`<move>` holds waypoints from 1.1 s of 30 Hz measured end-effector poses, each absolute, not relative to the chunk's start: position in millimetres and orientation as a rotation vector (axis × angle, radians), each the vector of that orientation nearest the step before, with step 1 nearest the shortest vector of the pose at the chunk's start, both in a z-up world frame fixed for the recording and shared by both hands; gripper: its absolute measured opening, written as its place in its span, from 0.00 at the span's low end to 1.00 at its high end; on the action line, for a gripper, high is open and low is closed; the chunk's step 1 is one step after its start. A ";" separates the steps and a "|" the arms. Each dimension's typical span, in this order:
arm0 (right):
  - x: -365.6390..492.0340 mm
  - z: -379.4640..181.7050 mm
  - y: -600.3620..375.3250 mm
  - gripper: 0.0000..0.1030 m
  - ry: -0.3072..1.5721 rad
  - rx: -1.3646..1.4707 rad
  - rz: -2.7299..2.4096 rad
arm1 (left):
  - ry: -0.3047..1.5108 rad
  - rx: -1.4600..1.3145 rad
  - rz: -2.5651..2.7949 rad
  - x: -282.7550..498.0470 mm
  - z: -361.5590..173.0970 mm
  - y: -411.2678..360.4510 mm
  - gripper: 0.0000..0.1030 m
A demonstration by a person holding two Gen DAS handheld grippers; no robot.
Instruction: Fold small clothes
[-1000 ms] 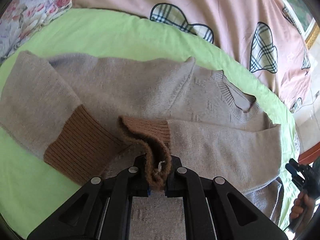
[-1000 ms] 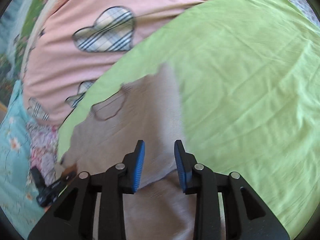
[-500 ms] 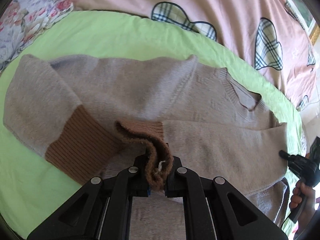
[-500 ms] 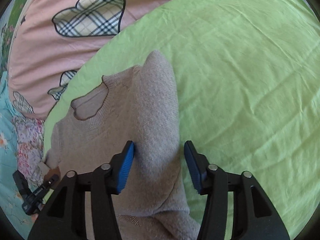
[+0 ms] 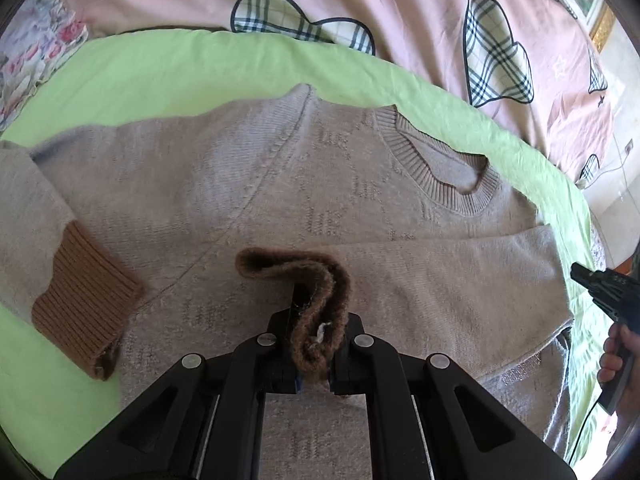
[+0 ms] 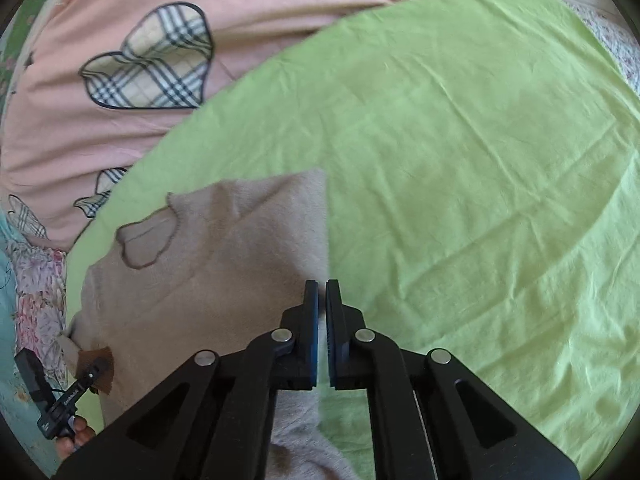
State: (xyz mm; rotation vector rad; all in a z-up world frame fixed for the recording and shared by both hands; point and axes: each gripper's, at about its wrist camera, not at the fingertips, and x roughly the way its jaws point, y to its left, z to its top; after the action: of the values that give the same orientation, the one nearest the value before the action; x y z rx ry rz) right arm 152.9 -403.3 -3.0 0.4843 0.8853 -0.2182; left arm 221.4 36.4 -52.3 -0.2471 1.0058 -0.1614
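Note:
A beige knit sweater [image 5: 304,184] lies flat on a green sheet [image 5: 168,76], neckline [image 5: 440,176] at the right. My left gripper [image 5: 316,354] is shut on the brown ribbed cuff [image 5: 316,292] of one sleeve, holding it over the sweater's chest. The other sleeve's brown cuff [image 5: 80,304] lies at the left. In the right wrist view my right gripper [image 6: 322,300] is shut at the sweater's [image 6: 224,264] folded right edge; whether it pinches the fabric is unclear. The right gripper also shows at the left wrist view's right edge [image 5: 600,292].
A pink blanket with plaid hearts [image 5: 400,20] lies beyond the green sheet. Floral bedding [image 5: 36,52] is at the far left. A wide stretch of green sheet [image 6: 480,180] spreads to the right of the sweater.
My right gripper has closed from wide open to shut at the sweater's edge. My left gripper has moved closer over the sweater, still holding the cuff.

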 end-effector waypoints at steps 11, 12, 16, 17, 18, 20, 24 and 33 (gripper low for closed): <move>170.4 -35.3 -367.0 0.11 1.076 0.334 -0.225 | 1.036 -0.239 -0.176 217.9 -57.9 28.9 0.06; 169.6 -29.2 -368.6 0.10 1.068 0.310 -0.222 | 1.027 -0.248 -0.188 217.3 -53.9 27.2 0.06; 170.8 -24.9 -383.8 0.08 1.059 0.291 -0.256 | 0.984 -0.207 -0.219 217.4 -46.1 13.1 0.07; 173.5 -33.1 -385.4 0.08 1.082 0.284 -0.257 | 1.008 -0.180 -0.202 220.4 -54.2 9.7 0.07; 175.2 -37.7 -384.7 0.08 1.093 0.268 -0.259 | 1.023 -0.166 -0.187 221.8 -60.6 9.6 0.07; 178.6 -38.2 -383.8 0.08 1.090 0.251 -0.261 | 1.047 -0.154 -0.170 221.6 -70.3 14.7 0.07; 168.6 -28.5 -391.9 0.14 1.068 0.319 -0.294 | 1.055 -0.188 -0.186 212.8 -70.3 27.5 0.09; 122.2 3.3 -342.0 0.44 0.946 0.380 -0.159 | 1.063 -0.286 -0.141 178.0 -49.1 70.5 0.19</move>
State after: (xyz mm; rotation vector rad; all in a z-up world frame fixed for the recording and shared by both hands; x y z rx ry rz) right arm 122.2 -342.0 3.3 0.3799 0.9462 -0.1594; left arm 178.0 70.5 -49.1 -0.2857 1.0625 -0.1411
